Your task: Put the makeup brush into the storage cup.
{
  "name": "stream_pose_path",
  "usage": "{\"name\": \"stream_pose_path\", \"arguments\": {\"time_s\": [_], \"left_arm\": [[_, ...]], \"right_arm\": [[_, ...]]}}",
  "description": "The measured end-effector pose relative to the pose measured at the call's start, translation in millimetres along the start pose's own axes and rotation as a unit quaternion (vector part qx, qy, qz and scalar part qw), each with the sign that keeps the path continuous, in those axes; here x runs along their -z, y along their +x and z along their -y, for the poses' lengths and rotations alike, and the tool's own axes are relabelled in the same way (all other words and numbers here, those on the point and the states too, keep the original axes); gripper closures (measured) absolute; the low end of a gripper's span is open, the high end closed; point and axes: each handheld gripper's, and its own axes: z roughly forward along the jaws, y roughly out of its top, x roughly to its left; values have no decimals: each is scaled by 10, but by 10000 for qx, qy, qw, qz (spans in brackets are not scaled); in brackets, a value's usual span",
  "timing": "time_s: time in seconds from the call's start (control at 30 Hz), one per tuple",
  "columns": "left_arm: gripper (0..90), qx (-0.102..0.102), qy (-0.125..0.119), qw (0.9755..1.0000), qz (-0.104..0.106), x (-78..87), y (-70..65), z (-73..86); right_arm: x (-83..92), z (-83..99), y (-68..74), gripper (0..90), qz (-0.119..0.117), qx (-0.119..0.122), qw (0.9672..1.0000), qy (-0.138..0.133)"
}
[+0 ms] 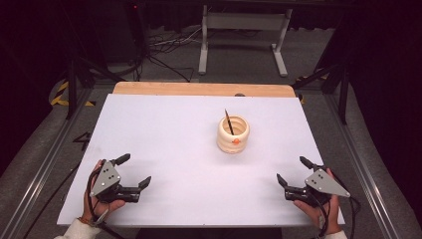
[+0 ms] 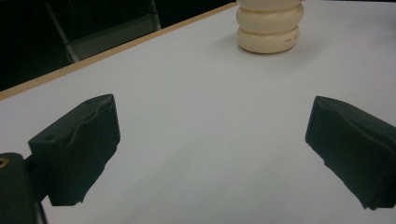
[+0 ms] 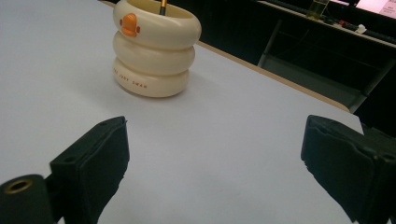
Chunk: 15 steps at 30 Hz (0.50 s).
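Both hand-held grippers, left [image 1: 133,172] & right [image 1: 293,172], released, near bench [image 1: 164,129] front edge w/ bare room ahead. Pencil [image 1: 228,122] stands in cup [image 1: 233,134] mid-bench, tip tilted up-left.

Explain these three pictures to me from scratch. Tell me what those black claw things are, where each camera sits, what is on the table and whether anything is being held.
No robot here: a person holds a tool in each hand. The left hand-held gripper and the right hand-held gripper each have two black jaws that pinch.

The high view looks down from above the person's side of the white table. The other two pictures come from cameras riding on each tool, looking out between its own jaws.

On the table stands a cream ringed pen holder with an orange duck-bill mark. A dark pencil leans inside it.

Nothing is held. Both pairs of jaws stand wide open near the table's near edge, apart from the holder.
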Motion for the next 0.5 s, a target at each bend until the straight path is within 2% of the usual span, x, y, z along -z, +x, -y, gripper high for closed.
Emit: {"name": "stream_pose_path", "arguments": {"time_s": [0.5], "left_arm": [[40, 16, 14, 10000, 6, -12, -13, -2]], "right_arm": [[-21, 10, 36, 79, -108, 10, 9999, 35]]}}
